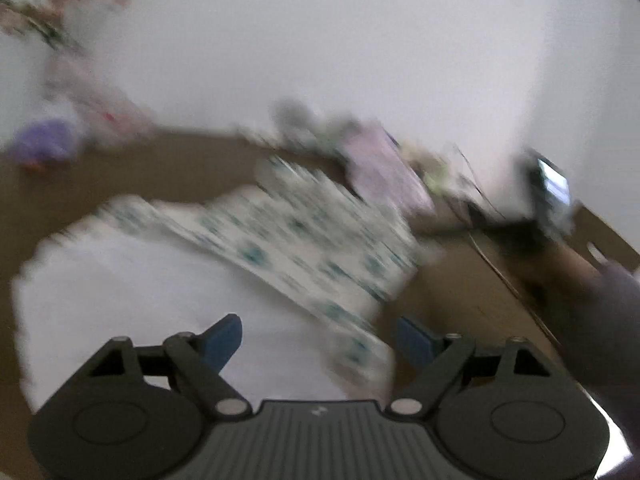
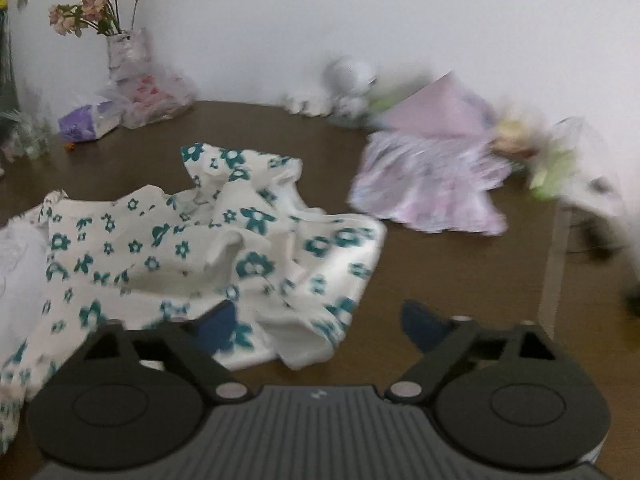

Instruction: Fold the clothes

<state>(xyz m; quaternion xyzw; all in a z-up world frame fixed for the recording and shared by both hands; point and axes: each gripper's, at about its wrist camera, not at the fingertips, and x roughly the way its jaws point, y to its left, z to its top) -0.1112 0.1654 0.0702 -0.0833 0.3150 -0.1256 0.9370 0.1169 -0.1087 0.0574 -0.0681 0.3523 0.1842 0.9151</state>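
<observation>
We see the left hand-held gripper (image 1: 318, 338) spread over a white cloth (image 1: 140, 300); the right hand-held gripper (image 2: 318, 320), also spread, hovers at the crumpled floral garment (image 2: 224, 240). A grab here risks bunched layers. The brown desk (image 2: 440, 280) is cluttered: vase (image 2: 128, 52), pink dress (image 2: 428, 192), white wall behind.

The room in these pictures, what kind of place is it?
Probably a home, not a lab or shop. A brown table stands against a white wall, with a vase of flowers, a soft toy and floral clothes lying unfolded on it.
</observation>
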